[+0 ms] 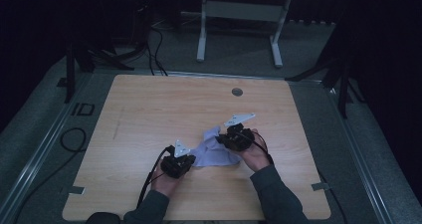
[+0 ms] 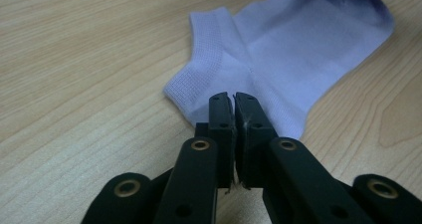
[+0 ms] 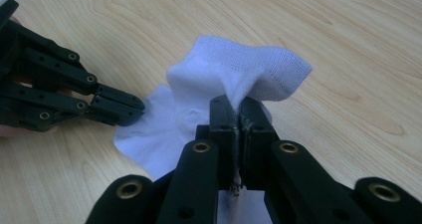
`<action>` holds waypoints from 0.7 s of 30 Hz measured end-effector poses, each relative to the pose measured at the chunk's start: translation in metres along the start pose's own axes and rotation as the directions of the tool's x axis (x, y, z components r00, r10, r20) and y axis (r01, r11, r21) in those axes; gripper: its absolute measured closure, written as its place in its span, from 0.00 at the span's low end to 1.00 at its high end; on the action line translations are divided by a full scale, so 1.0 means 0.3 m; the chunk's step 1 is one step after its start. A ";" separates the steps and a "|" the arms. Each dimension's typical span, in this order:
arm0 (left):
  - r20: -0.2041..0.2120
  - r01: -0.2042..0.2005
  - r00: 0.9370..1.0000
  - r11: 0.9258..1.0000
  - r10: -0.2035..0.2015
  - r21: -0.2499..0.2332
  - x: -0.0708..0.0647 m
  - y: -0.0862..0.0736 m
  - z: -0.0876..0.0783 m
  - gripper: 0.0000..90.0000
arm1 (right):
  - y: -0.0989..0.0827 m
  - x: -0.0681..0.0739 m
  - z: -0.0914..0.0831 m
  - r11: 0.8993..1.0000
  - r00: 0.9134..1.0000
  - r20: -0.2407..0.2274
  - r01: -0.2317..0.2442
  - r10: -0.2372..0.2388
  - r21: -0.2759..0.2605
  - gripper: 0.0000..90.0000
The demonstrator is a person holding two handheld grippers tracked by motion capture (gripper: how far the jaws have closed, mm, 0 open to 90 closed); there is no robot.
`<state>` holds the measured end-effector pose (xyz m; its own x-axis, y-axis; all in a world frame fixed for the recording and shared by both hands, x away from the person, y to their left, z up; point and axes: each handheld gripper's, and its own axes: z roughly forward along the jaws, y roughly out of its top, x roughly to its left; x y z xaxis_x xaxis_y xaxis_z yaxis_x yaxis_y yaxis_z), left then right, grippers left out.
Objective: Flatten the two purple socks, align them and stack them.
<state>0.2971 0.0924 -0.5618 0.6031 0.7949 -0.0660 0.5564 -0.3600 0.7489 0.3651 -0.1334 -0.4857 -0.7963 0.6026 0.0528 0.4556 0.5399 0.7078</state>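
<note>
A pale lilac ankle sock point(image 1: 211, 152) lies on the wooden table point(image 1: 149, 109) between my two hands. In the right gripper view my right gripper point(image 3: 238, 104) is shut on a raised fold of the sock point(image 3: 239, 69), lifting its ribbed cuff off the wood while the rest stays flat. My left gripper point(image 2: 233, 98) has its jaws nearly together with only a thin slit; its tips sit over the near edge of the flat sock point(image 2: 278, 50), and I see no cloth between them. The left gripper point(image 3: 139, 107) reaches the sock's edge from the left in the right gripper view.
A round metal grommet point(image 1: 237, 91) sits near the table's far edge. Beyond it stands a grey desk frame point(image 1: 201, 30). Cables point(image 1: 74, 139) lie on the floor at the left. Bare wood stretches to the left of and behind the sock.
</note>
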 end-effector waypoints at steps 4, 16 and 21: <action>0.023 0.011 1.000 0.999 -0.010 -0.037 0.000 0.018 -0.024 0.92 | -0.001 0.005 0.005 1.000 1.000 -0.007 0.000 0.000 0.000 0.96; 0.071 0.056 0.996 0.994 -0.050 -0.091 0.000 0.081 -0.047 0.79 | 0.008 0.031 0.017 1.000 1.000 -0.010 0.022 -0.022 0.002 0.96; 0.104 0.089 0.992 0.990 -0.078 -0.110 0.010 0.107 -0.044 0.75 | 0.007 0.037 0.022 1.000 1.000 -0.010 0.029 -0.029 0.005 0.96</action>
<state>0.3091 0.0897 -0.5291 0.6144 0.7652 -0.1924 0.5419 -0.2320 0.8078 0.3598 -0.1219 -0.4882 -0.8130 0.5809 0.0394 0.4345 0.5602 0.7053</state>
